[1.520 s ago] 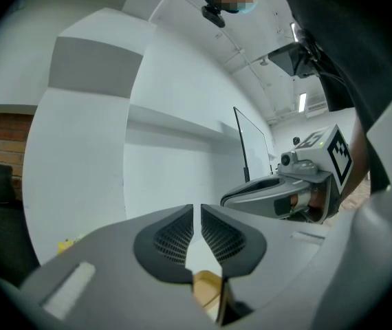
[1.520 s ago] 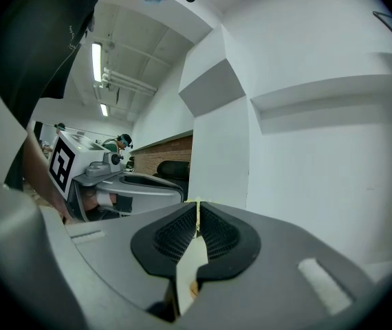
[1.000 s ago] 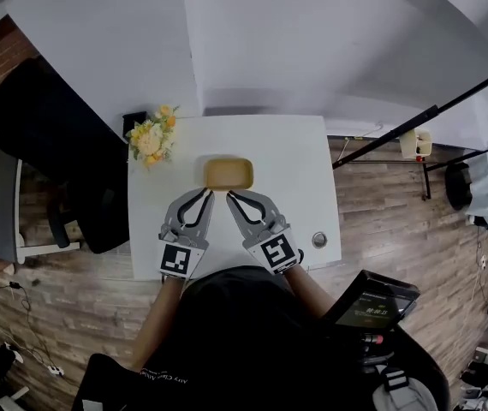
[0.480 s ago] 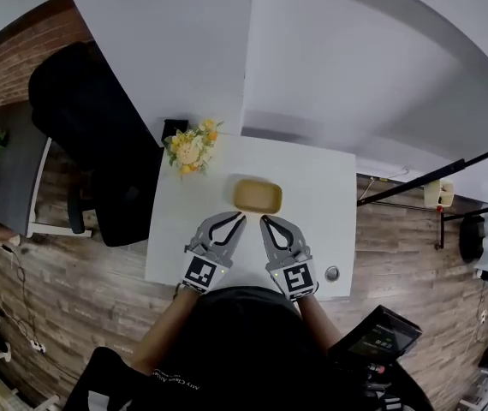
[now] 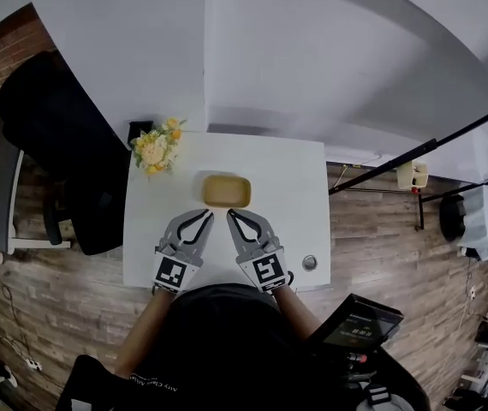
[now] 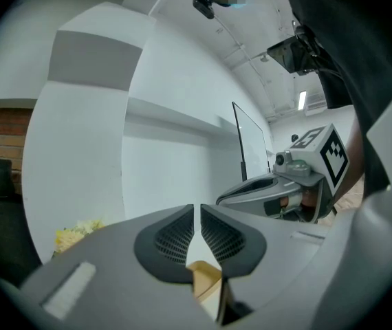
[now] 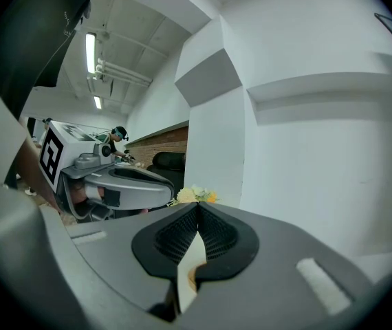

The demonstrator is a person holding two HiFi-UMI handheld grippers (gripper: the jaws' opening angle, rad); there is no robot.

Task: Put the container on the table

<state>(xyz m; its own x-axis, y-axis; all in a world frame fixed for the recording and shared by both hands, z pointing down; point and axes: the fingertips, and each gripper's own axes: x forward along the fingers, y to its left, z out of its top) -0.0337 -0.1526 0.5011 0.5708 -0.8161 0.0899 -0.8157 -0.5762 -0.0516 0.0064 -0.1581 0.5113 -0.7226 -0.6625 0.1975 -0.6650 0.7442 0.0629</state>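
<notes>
1. The tan container [image 5: 227, 190] is sitting flat on the white table [image 5: 304, 178], roughly mid-table, with its long side facing the person.
2. The left gripper [image 5: 206, 214] is just short of the container's near left corner and pointing at it. Its jaws are all but closed, with only a thin slit between the pads. Nothing is pinched in there. In the left gripper view the container just peeks out below the pads.
3. The right gripper [image 5: 231, 213] is just off the near edge too and angled in toward the left one. Its jaws are fully together at the tips and it's got hold of nothing.
4. A bunch of yellow flowers [image 5: 157, 144] sits at the far left corner of the table.
5. A small round thing [image 5: 310, 263] is near the front right edge, too small to make out.
6. A black chair [image 5: 51, 135] stands off to the left on the wood floor.
</notes>
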